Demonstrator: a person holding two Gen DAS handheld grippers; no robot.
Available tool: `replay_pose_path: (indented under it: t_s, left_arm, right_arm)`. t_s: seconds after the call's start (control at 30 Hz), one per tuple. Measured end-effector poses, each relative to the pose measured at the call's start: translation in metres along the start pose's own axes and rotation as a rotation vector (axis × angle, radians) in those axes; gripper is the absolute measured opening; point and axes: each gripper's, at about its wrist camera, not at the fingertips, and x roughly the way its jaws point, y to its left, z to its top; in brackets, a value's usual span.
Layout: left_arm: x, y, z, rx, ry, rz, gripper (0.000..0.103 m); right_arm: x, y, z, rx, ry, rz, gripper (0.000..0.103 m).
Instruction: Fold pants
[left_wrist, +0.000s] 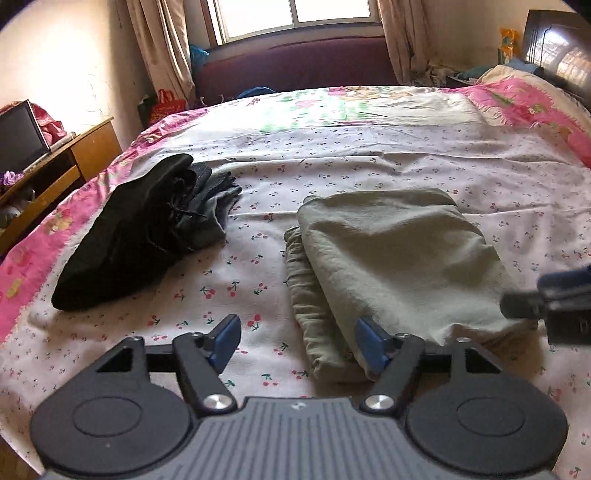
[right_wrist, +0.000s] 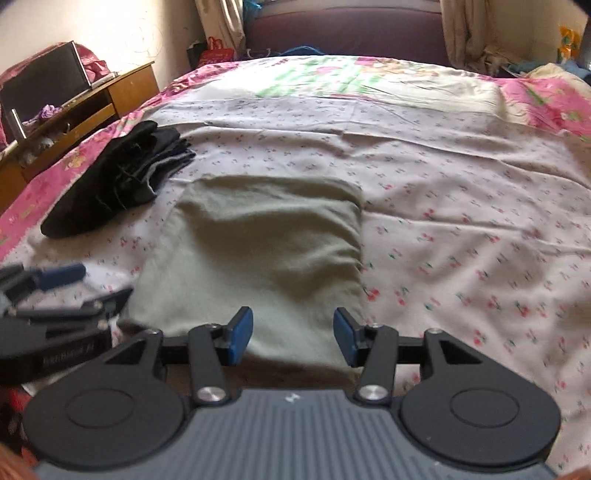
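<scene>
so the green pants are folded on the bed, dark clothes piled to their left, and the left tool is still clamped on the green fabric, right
Not quite. The left tool is open, its blue pads apart and gripping nothing, as the left wrist view shows. The rest holds: the green pants lie folded on the bed, with the dark clothes piled to their left.

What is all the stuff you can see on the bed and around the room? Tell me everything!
green pants: one, pale green, folded, middle of the bed near the front edge
dark clothes: one pile, black and grey, folded, left of the green pants
bedsheet: one, white with small cherries, pink flowered border, covering the bed
wooden desk: one, brown, left of the bed
screen: one, black, on the desk
red bag: one, on the floor by the left curtain
curtains: two, beige, beside the window
window: one, bright, far wall
headboard: one, dark brown, far right
left hand-held gripper: black with blue pads, open, empty
right hand-held gripper: same colours, open, empty
</scene>
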Motion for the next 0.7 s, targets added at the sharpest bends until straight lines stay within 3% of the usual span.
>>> replay_pose_path:
  t_s: [0.2,0.57,0.7]
  left_arm:
    - [-0.009,-0.003,-0.005,-0.027,-0.002,-0.056,0.090]
    - [-0.060,0.031,-0.014,-0.043,-0.108,0.115,0.099]
    - [-0.059,0.040,-0.012,-0.084,-0.101,0.082,0.103]
  right_arm:
    - [-0.006,-0.013,-0.017,0.040,0.017,-0.012,0.049]
    - [-0.014,-0.002,-0.014,0.034,-0.030,0.050,0.050]
    - [-0.013,0.007,-0.014,0.012,-0.040,0.055,0.050]
